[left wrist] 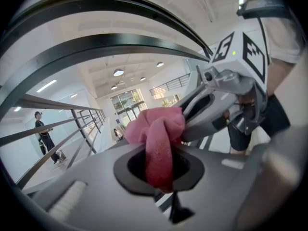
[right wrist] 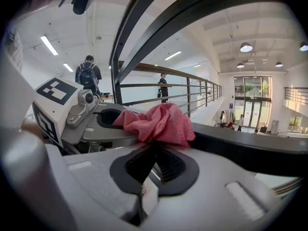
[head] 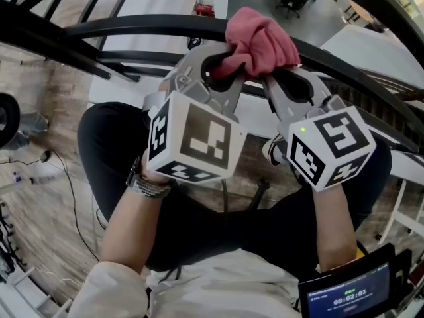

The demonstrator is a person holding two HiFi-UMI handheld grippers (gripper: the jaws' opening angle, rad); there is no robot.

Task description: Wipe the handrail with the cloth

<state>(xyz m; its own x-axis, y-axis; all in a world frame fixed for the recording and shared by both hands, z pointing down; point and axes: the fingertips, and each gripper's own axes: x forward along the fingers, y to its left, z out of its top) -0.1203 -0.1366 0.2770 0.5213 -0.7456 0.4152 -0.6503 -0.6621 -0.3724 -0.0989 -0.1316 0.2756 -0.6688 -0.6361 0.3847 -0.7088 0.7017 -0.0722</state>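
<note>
1. Cloth (head: pixel 258 42) is pink and bunched, and sits against the dark rail (head: pixel 132 28) at far centre, between both gripper tips.
2. Left gripper (head: pixel 224 63) is clamped on it, with a fold hanging through the jaw gap. Right gripper (head: pixel 273 81) has its jaws together and seems to pinch the cloth's near edge.
3. Handling guess: light, soft, limp. Grab the bulk, not a corner, or it'll slip out on the smooth rail.
</note>
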